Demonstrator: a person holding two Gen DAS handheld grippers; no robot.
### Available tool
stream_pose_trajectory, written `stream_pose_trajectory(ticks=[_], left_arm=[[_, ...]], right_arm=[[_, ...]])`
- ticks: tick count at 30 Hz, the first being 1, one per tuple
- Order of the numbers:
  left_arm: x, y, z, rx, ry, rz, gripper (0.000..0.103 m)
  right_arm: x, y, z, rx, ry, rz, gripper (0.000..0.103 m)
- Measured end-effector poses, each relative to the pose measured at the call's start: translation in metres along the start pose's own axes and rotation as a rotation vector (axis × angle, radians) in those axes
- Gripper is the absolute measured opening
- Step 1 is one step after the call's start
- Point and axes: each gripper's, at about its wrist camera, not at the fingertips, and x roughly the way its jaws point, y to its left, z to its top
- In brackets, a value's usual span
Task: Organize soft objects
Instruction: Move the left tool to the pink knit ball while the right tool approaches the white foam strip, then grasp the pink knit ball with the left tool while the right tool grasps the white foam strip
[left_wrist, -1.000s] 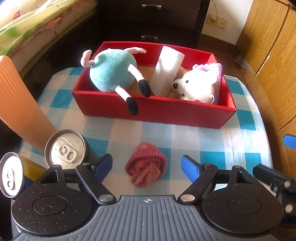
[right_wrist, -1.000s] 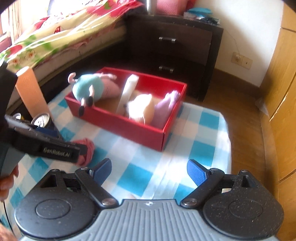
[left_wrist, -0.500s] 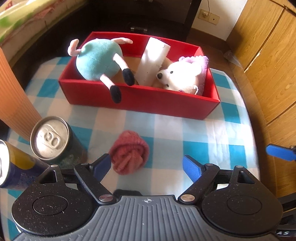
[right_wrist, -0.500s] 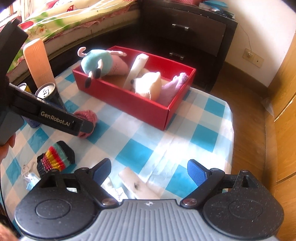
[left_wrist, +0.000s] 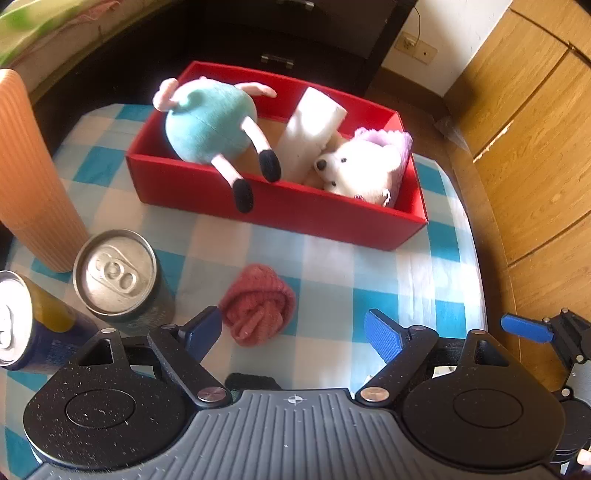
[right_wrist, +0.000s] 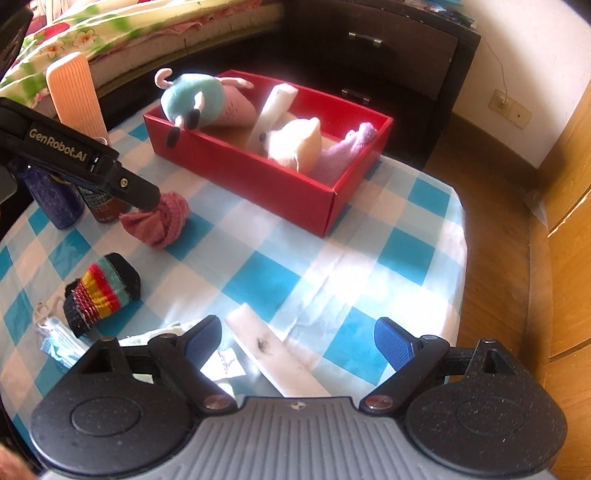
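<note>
**Two open tools over a checked cloth**

Only the right wrist view shows the rolled striped sock in black, red, yellow and green (right_wrist: 101, 293), the long white foam strip (right_wrist: 275, 360) and the blue face mask (right_wrist: 55, 341). They lie well in front of the red cardboard box (left_wrist: 303, 218). Only the left wrist view shows the silver tops of the two drink cans (left_wrist: 114, 271), in front of the box's left end.

The surface (right_wrist: 406, 254) has a blue and white checked cloth. The box sits at its far side. Inside it are a teal and pink stuffed toy (left_wrist: 210, 127), a white foam block (left_wrist: 308, 134) and a white teddy bear (left_wrist: 364, 168). A tall orange ribbed tube (left_wrist: 31, 177) stands left of the box. Behind the box are a dark drawer chest (right_wrist: 388, 51) and a bed with a flowery cover (right_wrist: 122, 26).

The left tool (left_wrist: 293, 330) is wide open and holds nothing. The rolled pink knitted sock (left_wrist: 258, 306) lies in front of the box, between the tool's blue tips, closer to the left one. The right tool (right_wrist: 297, 338) is wide open and empty too.
</note>
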Motion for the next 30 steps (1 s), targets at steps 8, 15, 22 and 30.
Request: stream_pose_trajectory(ticks=[8,15,22,30], left_arm=[[0.008,-0.003,0.002,0.005,0.019,0.0,0.083],[0.04,-0.007,0.008,0.014,0.07,0.032,0.083],[0.06,-0.007,0.012,0.019,0.094,0.077,0.083],[0.073,-0.008,0.018,0.017,0.097,0.1,0.083]], right_arm=[[0.005,-0.003,-0.003,-0.007,0.023,-0.002,0.069],[0.015,-0.007,-0.003,-0.006,0.053,-0.005,0.069],[0.03,-0.01,-0.009,-0.004,0.095,-0.01,0.069],[0.041,-0.01,-0.01,0.005,0.11,-0.006,0.069]])
